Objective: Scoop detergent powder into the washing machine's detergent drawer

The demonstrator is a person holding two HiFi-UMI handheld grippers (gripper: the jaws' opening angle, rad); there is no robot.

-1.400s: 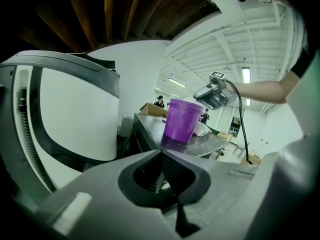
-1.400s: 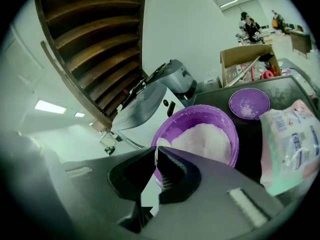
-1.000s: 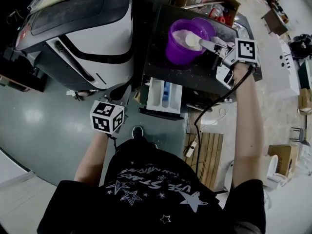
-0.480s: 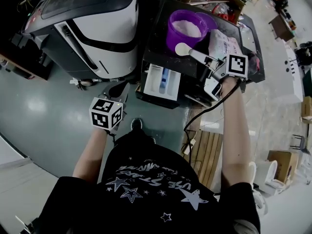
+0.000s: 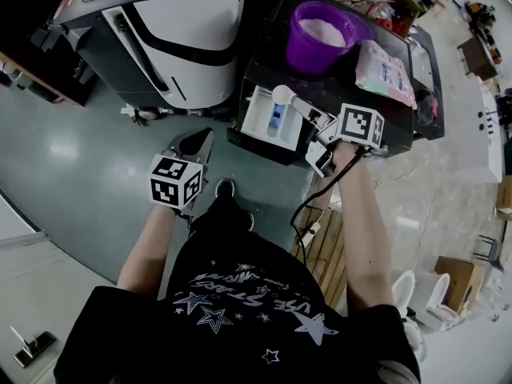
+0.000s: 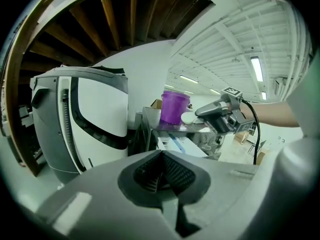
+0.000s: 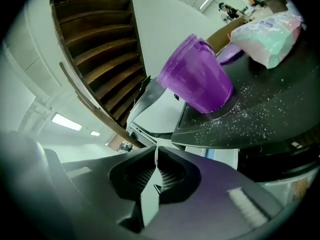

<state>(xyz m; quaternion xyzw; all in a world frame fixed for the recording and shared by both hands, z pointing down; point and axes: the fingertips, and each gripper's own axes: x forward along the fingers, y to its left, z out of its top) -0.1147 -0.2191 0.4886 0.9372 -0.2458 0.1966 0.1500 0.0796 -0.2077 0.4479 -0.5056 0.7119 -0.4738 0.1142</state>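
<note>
Right gripper has its jaws pressed together on the thin white handle of the scoop; in the right gripper view the handle shows edge-on as a pale strip pinched between the ribbed pads. The scoop bowl sticks out ahead of the tips, to their left, and sits over the far right edge of the detergent drawer. The bowl shows white; powder and plastic cannot be told apart. The drawer stands pulled out from the front of the washing machine, just below and left of the right gripper's tips, with a blue insert in its middle compartment. Beyond the right gripper, further along the jaws' line, the purple bucket stands upright on the machine's black top, white powder inside. The detergent bag lies to the right of the bucket, near it. Loose powder grains are scattered on the black top in front of the bucket. Left gripper hangs well apart from the drawer, low and left of the right gripper, above the grey floor; its jaws are fully closed with nothing between them. Ahead of the left gripper and to its left stands a white-and-black appliance.
</note>
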